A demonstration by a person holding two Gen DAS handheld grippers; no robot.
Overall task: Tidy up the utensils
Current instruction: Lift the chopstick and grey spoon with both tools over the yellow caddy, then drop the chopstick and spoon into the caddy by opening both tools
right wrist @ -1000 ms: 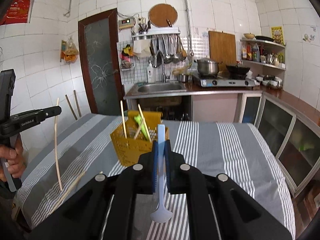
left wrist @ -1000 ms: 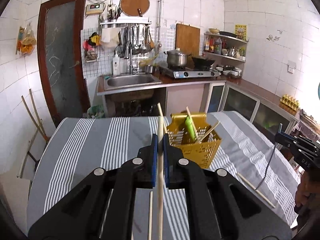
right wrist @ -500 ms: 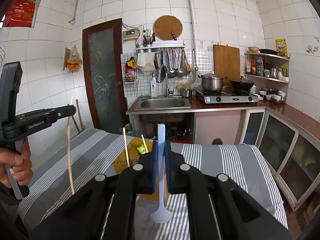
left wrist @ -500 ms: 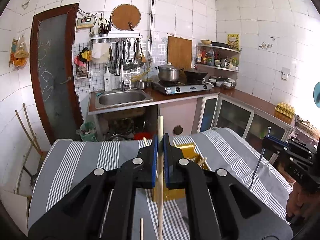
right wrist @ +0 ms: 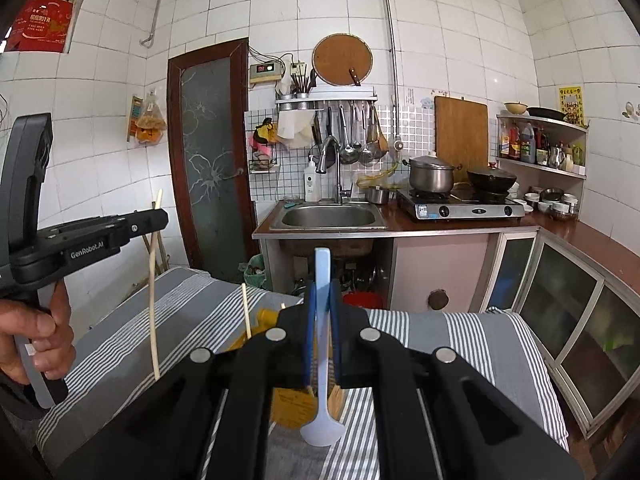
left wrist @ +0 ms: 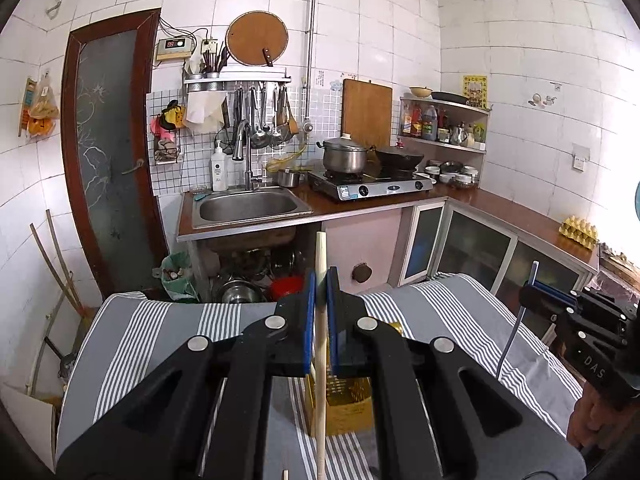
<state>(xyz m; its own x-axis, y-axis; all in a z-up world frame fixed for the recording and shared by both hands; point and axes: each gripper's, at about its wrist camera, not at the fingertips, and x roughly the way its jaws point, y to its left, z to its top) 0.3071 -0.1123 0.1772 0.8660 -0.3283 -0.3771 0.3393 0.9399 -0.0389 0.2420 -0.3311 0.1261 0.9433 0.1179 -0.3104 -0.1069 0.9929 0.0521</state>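
Two black grippers hang above the grey-and-white striped cloth surface (left wrist: 168,332). Below them stands a yellow perforated plastic basket (left wrist: 348,404). The left gripper (left wrist: 319,320) is clamped on a long, round wooden chopstick (left wrist: 320,380); the right gripper (right wrist: 321,332) pinches a pale blue, smooth plastic spoon (right wrist: 322,420), bowl downward.

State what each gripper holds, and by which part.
Left gripper: pale wooden chopstick, clamped on its upper part. Right gripper: light blue plastic spoon, clamped on the handle, bowl hanging down.
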